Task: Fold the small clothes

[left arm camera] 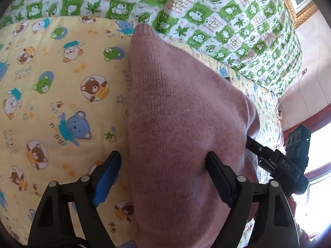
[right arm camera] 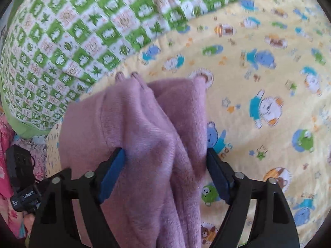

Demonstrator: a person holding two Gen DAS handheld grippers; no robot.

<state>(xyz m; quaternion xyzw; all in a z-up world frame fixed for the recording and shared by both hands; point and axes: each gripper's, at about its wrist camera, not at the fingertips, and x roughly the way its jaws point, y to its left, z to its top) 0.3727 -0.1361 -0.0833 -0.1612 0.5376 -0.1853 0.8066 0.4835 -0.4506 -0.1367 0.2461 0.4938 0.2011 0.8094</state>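
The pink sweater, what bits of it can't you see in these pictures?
- Left wrist view: the pink sweater runs off the bottom edge; its near end is cut off.
- Left wrist view: the right gripper has its tips behind the knit, so its jaws are hidden.
- Right wrist view: the folds are blurred; the left gripper covers the cloth below.
- Which garment part is which cannot be told.

the pink knit garment (left arm camera: 182,124) runs off the bottom edge, and the right wrist view's green quilt (right arm camera: 82,31) is motion-blurred.

You are working in a home bedroom: a bear-print sheet (left arm camera: 62,86), green quilt (left arm camera: 227,20), gilt-framed picture (left arm camera: 298,2).
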